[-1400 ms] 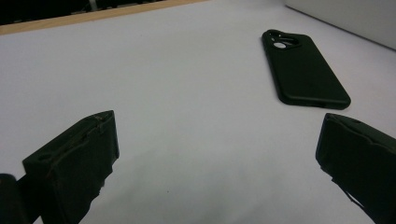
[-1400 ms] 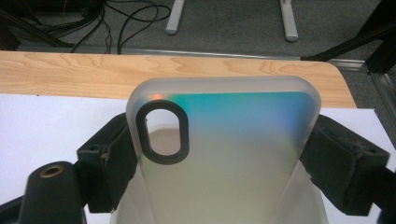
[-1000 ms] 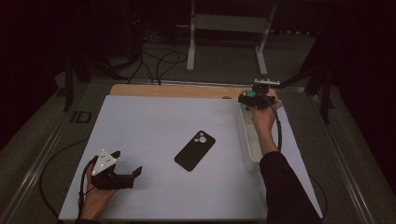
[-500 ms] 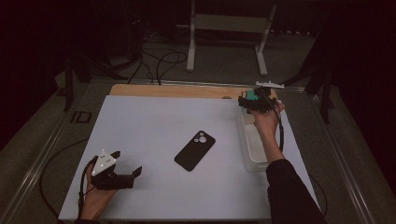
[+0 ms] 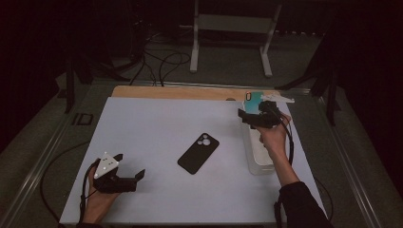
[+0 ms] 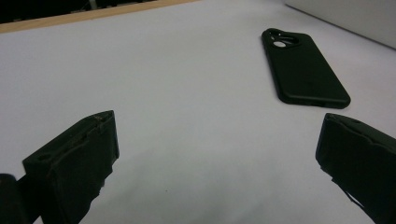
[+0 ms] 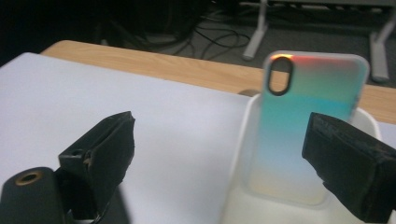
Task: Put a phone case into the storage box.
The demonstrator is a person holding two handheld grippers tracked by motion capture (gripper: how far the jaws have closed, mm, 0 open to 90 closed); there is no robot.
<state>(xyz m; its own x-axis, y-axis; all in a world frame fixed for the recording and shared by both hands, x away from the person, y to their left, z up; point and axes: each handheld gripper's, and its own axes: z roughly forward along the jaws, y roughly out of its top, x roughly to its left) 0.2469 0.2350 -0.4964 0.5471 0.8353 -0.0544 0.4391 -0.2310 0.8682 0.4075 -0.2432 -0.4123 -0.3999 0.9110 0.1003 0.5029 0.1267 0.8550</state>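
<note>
A black phone (image 5: 198, 153) lies flat, camera side up, in the middle of the white table; in the left gripper view this phone (image 6: 303, 77) is ahead and to the right. My left gripper (image 5: 130, 165) rests open near the front left edge, its jaws (image 6: 217, 140) wide apart over bare table. An iridescent teal phone case (image 5: 252, 99) stands upright at the far end of a white tray (image 5: 259, 164). My right gripper (image 5: 247, 114) hovers open just in front of that case (image 7: 306, 121), and its jaws (image 7: 219, 140) hold nothing.
A wooden strip (image 5: 190, 92) runs along the table's far edge. Beyond it, cables (image 5: 161, 61) and a white stand (image 5: 228, 28) sit on the dark floor. The tray rim (image 7: 240, 154) is close under the right gripper. The table surface (image 5: 157, 123) is bare between the phone and the far edge.
The right gripper has drawn back a little from the far right corner toward the person, over the tray. The left gripper and the black phone have not moved.
</note>
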